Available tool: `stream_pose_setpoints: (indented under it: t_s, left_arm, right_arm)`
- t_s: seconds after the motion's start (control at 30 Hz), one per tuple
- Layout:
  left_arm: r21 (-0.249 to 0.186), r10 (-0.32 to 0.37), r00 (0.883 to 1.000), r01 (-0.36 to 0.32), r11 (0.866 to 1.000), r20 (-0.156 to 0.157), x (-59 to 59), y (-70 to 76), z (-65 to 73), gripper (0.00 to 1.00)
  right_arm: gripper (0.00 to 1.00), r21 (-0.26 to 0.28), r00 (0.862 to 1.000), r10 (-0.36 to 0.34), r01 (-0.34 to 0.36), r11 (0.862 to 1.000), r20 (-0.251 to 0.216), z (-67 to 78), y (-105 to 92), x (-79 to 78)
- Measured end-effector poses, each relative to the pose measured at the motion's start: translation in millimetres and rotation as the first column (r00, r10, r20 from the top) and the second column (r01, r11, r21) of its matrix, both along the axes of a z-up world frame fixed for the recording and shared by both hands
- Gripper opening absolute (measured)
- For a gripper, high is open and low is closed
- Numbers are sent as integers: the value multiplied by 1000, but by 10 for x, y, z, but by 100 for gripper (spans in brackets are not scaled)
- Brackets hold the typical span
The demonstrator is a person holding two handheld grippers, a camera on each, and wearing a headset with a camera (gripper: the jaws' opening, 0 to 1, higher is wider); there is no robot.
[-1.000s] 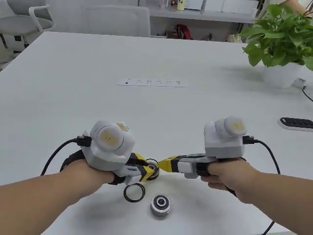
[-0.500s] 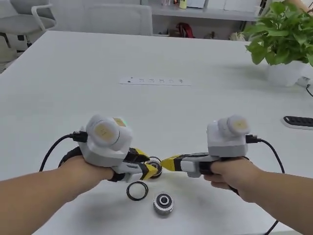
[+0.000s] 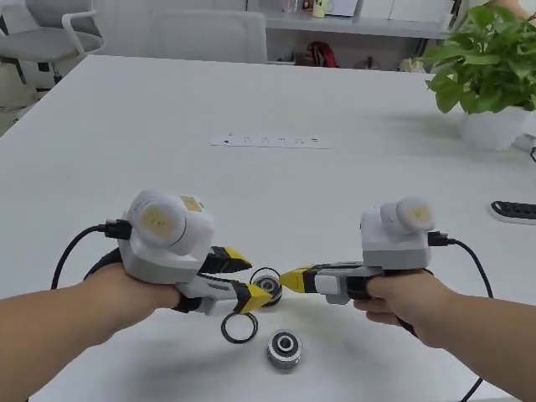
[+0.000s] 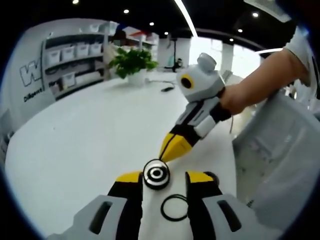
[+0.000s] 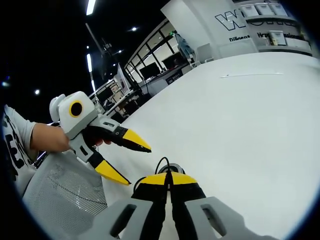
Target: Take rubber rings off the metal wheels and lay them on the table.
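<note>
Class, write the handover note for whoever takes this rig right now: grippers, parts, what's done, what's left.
Left gripper: open, jaws either side of a metal wheel.
Right gripper: shut on that wheel's rubber ring, which is partly lifted off.
Done: one loose ring lies on the table beside a bare wheel.
Left: pull this ring free and lay it down.

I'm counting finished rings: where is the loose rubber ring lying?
In the head view, the loose rubber ring lies on the table, left of the loose wheel, beside the left gripper.
</note>
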State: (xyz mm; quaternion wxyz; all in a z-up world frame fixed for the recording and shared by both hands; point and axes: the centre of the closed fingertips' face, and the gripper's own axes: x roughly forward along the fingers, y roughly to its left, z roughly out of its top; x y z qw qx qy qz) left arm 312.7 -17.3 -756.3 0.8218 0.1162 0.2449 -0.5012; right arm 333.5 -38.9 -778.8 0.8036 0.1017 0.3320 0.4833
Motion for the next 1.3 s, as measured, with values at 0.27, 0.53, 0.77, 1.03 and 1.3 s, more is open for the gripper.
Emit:
stream_pose_setpoints:
  t_s: [0.27,0.53,0.77,1.03,1.3]
  left_arm:
    - [-26,-18,1000,18,999,6,-58,72,121,41]
    - [-59,-17,1000,18,998,14,-89,138,244,47]
    - [-65,-31,999,32,997,19,-182,167,303,52]
    - [-65,-45,999,47,997,29,-268,201,340,59]
    - [-63,-39,998,42,997,45,-288,290,374,60]
  right_arm:
    - [0,11,1000,8,-8,1000,-6,12,15,-12]
    - [0,24,1000,15,-15,1000,-11,30,34,-24]
    - [0,40,1000,23,-22,999,-15,75,67,-48]
    - [0,59,999,39,-37,998,-25,123,116,-91]
    - [0,87,997,61,-58,995,-39,174,179,-152]
